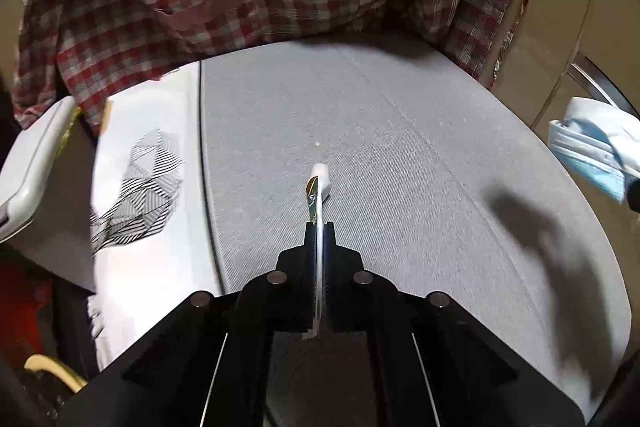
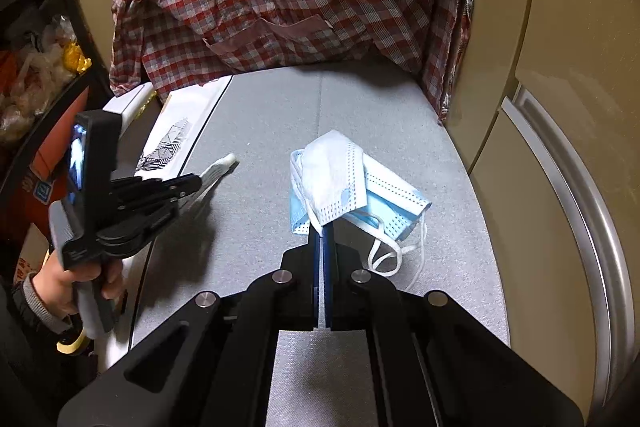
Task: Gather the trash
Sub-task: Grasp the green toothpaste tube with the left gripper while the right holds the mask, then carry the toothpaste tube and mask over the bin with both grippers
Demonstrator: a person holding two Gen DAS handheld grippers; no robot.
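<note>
The left gripper (image 1: 319,225) points downward, jaws clamped tight. The right gripper (image 2: 323,229) is pinched closed too. A hand (image 2: 76,283) holds the left gripper's handle

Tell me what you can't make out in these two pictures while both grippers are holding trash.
- White wrapper in the left gripper: seen edge-on in the left wrist view, its print unreadable; in the right wrist view the fingers cover most of it.
- Face masks in the right gripper: how many are bunched there is unclear; the left wrist view cuts them off at its right edge.
- Where the trash goes: no bin shows in either view.
</note>
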